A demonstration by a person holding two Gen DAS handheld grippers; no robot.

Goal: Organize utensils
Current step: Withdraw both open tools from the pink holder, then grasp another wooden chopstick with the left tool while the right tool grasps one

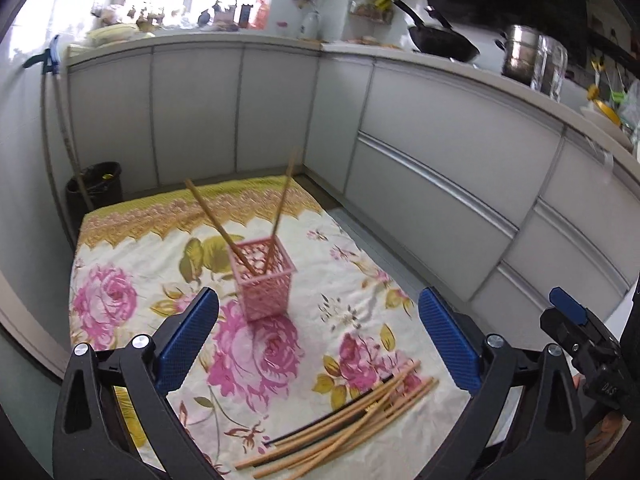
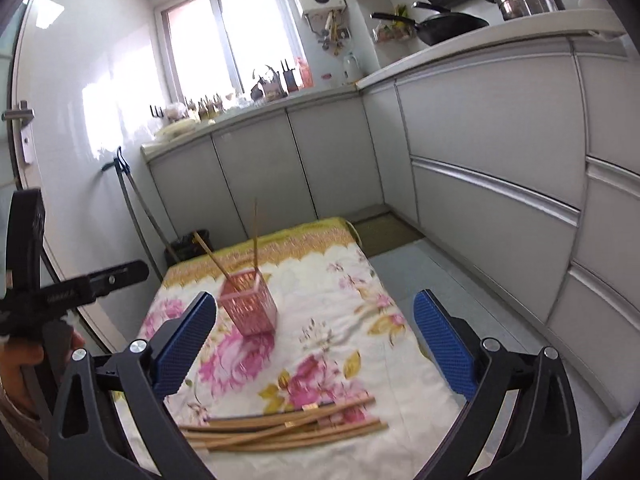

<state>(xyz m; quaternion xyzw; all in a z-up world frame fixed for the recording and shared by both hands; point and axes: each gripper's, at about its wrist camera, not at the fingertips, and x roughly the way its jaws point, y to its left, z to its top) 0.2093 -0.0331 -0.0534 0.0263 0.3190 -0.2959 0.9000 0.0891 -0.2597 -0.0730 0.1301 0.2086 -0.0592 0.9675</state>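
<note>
A pink lattice holder [image 1: 264, 282] stands upright on the floral cloth [image 1: 132, 264], with two wooden chopsticks [image 1: 280, 208] leaning out of it. It also shows in the right wrist view [image 2: 249, 307]. A loose pile of chopsticks [image 1: 344, 430], wooden and black, lies on the cloth near the front edge; it also shows in the right wrist view [image 2: 280, 426]. My left gripper [image 1: 318, 344] is open and empty, above the cloth between holder and pile. My right gripper [image 2: 314, 344] is open and empty, above the pile.
The cloth covers a low table [image 2: 340, 226] in a kitchen. Grey cabinets [image 1: 440, 152] run along the back and right. A black bin [image 1: 94, 188] stands by the table's far left corner. The right gripper's body [image 1: 584, 344] shows at the right edge of the left wrist view.
</note>
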